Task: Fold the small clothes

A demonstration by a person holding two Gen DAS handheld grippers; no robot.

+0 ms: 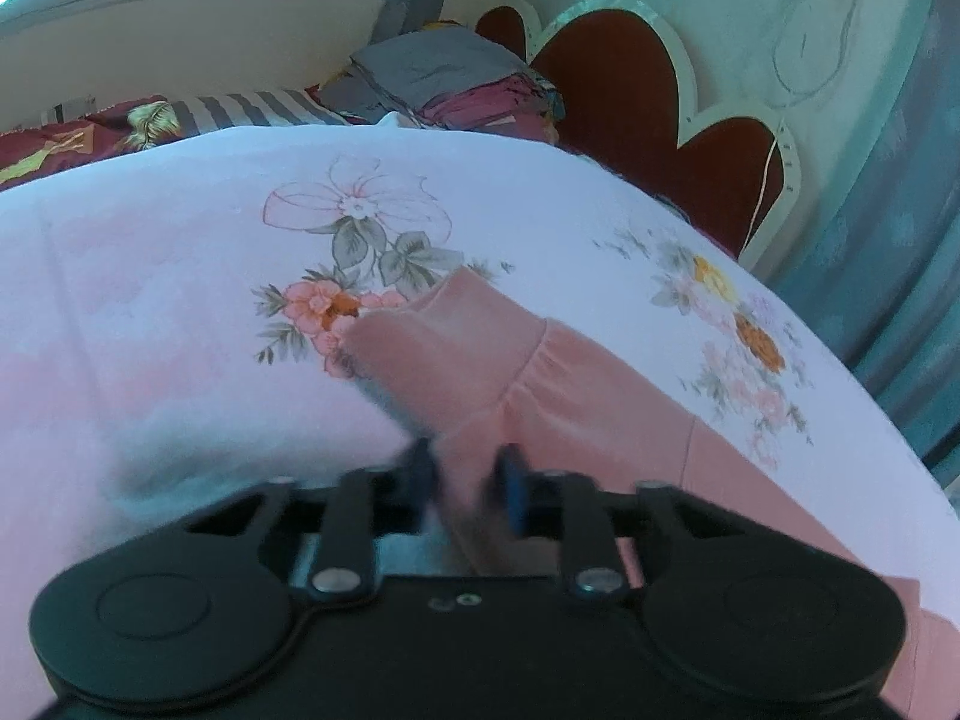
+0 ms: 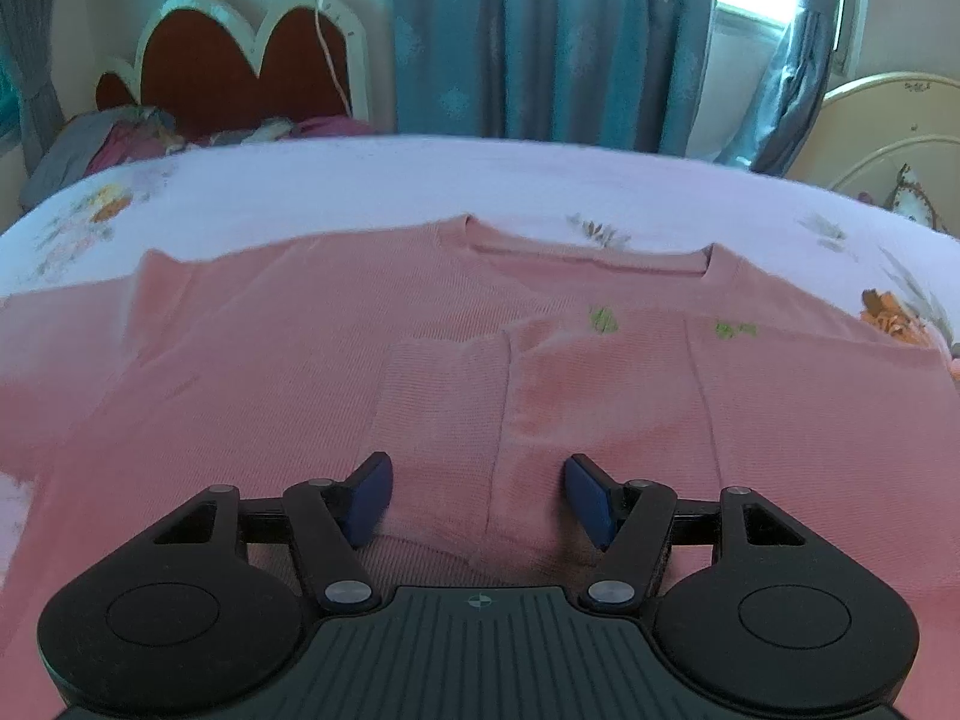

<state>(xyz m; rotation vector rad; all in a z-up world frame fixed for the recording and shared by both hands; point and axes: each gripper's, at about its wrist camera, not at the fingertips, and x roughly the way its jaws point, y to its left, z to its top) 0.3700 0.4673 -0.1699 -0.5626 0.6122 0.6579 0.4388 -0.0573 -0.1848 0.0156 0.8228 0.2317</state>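
A small pink knit sweater (image 2: 300, 348) lies flat on the floral bed sheet (image 2: 420, 180), neckline at the far side. One sleeve is folded over its front, cuff (image 2: 444, 396) near the middle. My right gripper (image 2: 479, 498) is open, its blue pads just above that folded sleeve. In the left wrist view the other sleeve (image 1: 576, 384) stretches out with its ribbed cuff (image 1: 444, 336) on the sheet (image 1: 180, 300). My left gripper (image 1: 468, 480) is shut on this sleeve, pink cloth pinched between the blurred blue pads.
A red and white scalloped headboard (image 2: 240, 60) stands at the bed's far left. Folded clothes and pillows (image 1: 444, 78) pile beside it. Teal curtains (image 2: 540, 42) hang behind the bed. A cream bed frame (image 2: 888, 120) shows at the right.
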